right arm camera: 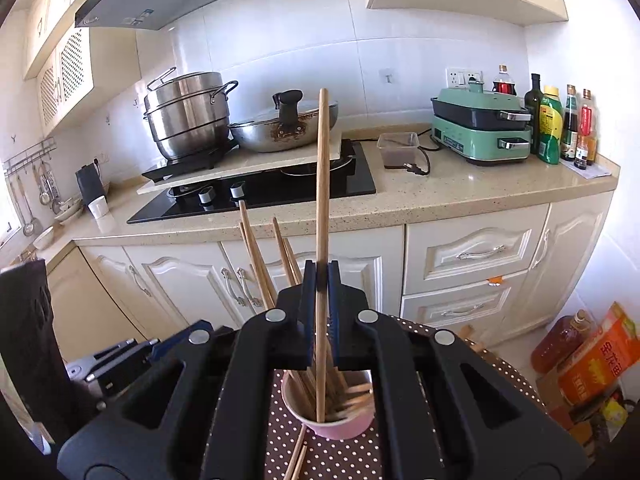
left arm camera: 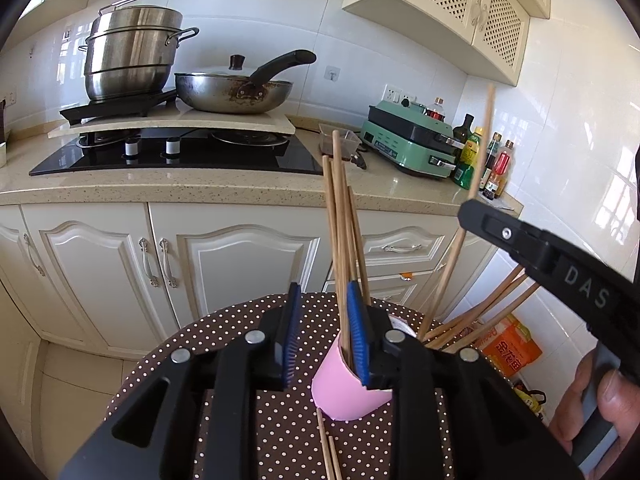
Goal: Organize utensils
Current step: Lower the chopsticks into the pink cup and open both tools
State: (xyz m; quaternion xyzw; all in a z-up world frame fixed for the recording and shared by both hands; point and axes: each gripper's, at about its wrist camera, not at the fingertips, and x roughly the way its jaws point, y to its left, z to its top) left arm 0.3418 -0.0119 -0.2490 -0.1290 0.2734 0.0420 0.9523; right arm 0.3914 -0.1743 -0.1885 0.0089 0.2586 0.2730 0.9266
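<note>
Two handheld grippers work over a small table [right arm camera: 516,376] with a brown polka-dot cloth, in a kitchen.

The right gripper [right arm camera: 320,276] is clamped on one chopstick [right arm camera: 322,184], held nearly upright. The stick's lower end sits inside a pink cup [right arm camera: 340,426] just below the jaws, so the grip seems meant to steer the stick down into the cup with the others.

The left gripper [left arm camera: 326,332] has its jaws a little apart, with nothing pressed between them. The cup [left arm camera: 344,392] stands just beyond and below its right finger, with part of the rim showing between the fingers. A bundle of chopsticks [left arm camera: 342,224] rises from the cup just beside that finger. This gripper probably stays close so it can steady the cup or the bundle if needed.

More sticks [left arm camera: 484,312] lean out to the right of the left gripper. A few loose sticks [right arm camera: 298,456] lie on the cloth under the right gripper, in front of the cup, and are probably next to be collected.

A person's hand [left arm camera: 596,412] holds the right gripper's handle.
</note>
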